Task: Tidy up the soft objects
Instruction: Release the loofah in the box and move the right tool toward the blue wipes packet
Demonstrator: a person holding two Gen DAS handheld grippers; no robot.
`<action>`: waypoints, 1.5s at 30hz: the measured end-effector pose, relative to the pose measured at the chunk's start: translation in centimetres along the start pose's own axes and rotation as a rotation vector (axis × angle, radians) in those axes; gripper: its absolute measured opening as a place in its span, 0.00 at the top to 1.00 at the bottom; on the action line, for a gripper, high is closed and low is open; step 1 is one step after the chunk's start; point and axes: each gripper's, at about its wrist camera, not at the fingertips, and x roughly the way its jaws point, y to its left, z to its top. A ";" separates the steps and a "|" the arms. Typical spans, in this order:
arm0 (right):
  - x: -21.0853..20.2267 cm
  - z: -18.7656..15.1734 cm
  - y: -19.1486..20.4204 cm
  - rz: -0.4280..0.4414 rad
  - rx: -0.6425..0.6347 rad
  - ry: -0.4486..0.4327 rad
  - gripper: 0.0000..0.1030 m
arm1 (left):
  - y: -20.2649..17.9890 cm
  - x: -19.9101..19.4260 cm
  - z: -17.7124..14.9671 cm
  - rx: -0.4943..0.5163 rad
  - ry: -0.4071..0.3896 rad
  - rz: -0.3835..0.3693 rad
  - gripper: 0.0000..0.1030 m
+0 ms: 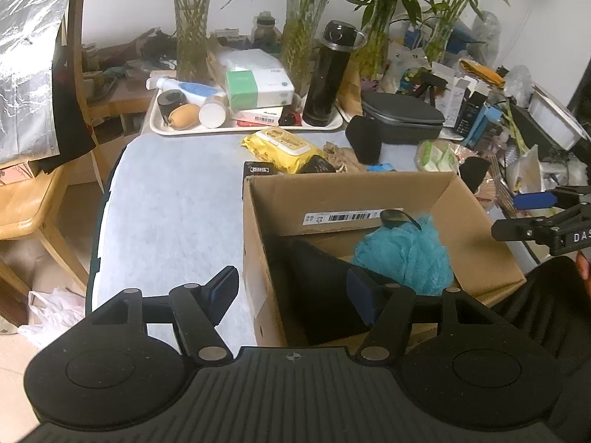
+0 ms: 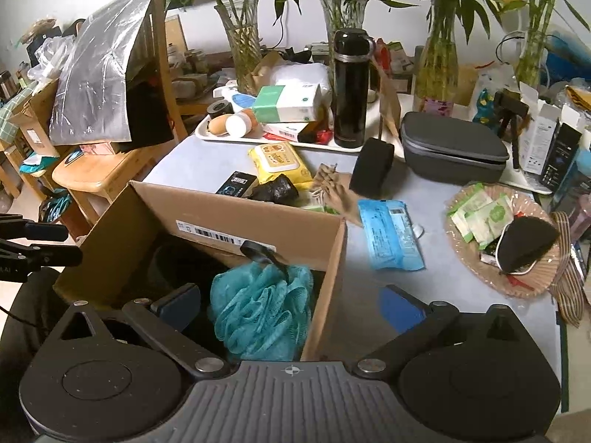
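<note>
left gripper (image 1: 295,291): bottom centre of left wrist view, jaws about half open, straddling the near-left wall of the cardboard box (image 1: 258,258); one finger outside the box, one inside; whether the pads press on the wall, cannot tell
cardboard box: open top, centre-right of left wrist view, barcode label on inner far wall, standing on the pale blue table (image 1: 173,203)
dark item in box (image 1: 325,295): black, lower left of box interior, can't identify
teal bath pouf (image 2: 258,313): inside the box, right part of interior, black loop on top leaning on the far wall
right gripper (image 2: 291,306): bottom of right wrist view, jaws wide apart, nothing gripped; left finger inside the box beside the pouf, right finger outside over the table; box's right wall between them
yellow wipes pack (image 2: 277,162): on table behind the box
blue packet (image 2: 391,236): flat on table, just right of the box
basket (image 2: 535,284): right edge, holds green-white sachets and a black pouch
</note>
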 end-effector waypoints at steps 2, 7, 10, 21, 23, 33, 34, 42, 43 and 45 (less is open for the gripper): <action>0.0 0.0 -0.2 -0.006 0.000 -0.002 0.00 | 0.0 0.2 0.2 -0.002 -0.001 0.001 0.38; 0.0 0.1 -1.0 -0.014 0.018 -0.011 0.00 | 0.1 0.3 0.5 -0.004 -0.007 0.004 0.38; 0.0 0.2 -1.5 -0.009 0.031 -0.020 0.00 | 0.3 0.4 0.8 -0.014 -0.011 0.013 0.38; 0.9 0.5 -4.4 -0.024 0.086 -0.028 0.00 | 0.7 1.6 2.0 -0.053 -0.023 0.030 0.38; 1.1 0.5 -4.8 -0.026 0.098 -0.029 0.00 | 0.6 1.9 2.3 -0.054 -0.030 0.025 0.38; 2.5 1.2 -6.5 -0.045 0.131 -0.036 0.00 | 0.9 3.2 3.6 -0.069 -0.054 0.002 0.38; 2.6 1.3 -6.6 -0.047 0.134 -0.039 0.00 | 1.0 3.4 3.8 -0.072 -0.053 0.003 0.38; 3.6 1.8 -7.5 -0.070 0.160 -0.042 0.00 | 1.6 4.1 4.3 -0.066 -0.061 0.010 0.38; 3.7 1.8 -7.6 -0.073 0.164 -0.042 0.00 | 1.8 4.2 4.4 -0.066 -0.060 0.008 0.38; 4.1 1.9 -7.8 -0.076 0.172 -0.041 0.00 | 2.1 4.5 4.5 -0.072 -0.058 0.004 0.38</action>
